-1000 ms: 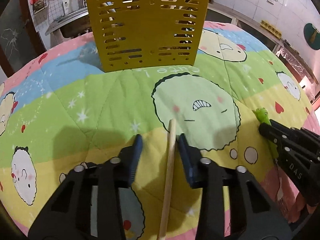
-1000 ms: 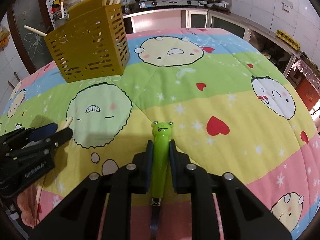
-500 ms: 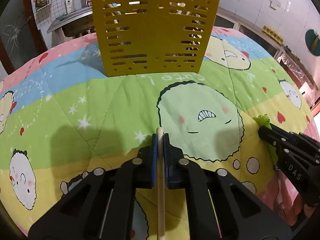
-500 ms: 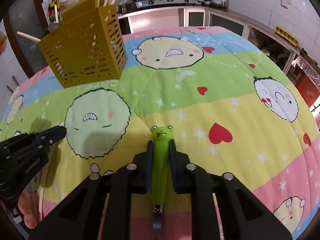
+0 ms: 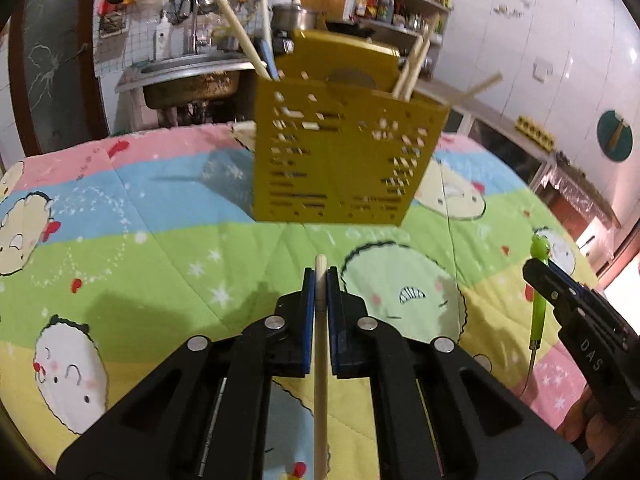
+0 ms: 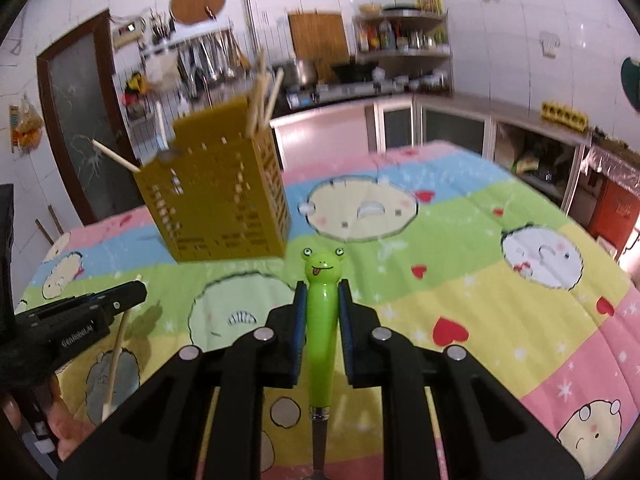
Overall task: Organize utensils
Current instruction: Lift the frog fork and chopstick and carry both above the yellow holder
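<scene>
Now both utensils are off the cartoon-print quilted cloth [image 5: 168, 248], and the risk lies in getting them into the yellow perforated plastic utensil holder [image 5: 344, 160] that stands near the cloth's far edge. The left gripper [image 5: 320, 292] has its jaws clamped on a thin pale wooden chopstick [image 5: 320, 360], gripped near its upper tip, so most of the length hangs below the pads; a stick that slim could pivot in the grip and strike the holder's rim rather than drop inside. The right gripper [image 6: 322, 308] has its jaws pressed on the bright green plastic frog-head handle [image 6: 322, 320] of a utensil whose metal shaft runs down out of view, the frog's face poking out above the pads. That handle looks smooth and rounded, so it may slip or twist if knocked. The holder already has several wooden sticks jutting out at angles, which could snag an incoming piece, and being light and tall it seems likely to tip or slide on the soft cloth if pushed. With both grippers heading for one opening, they might also bump each other.
</scene>
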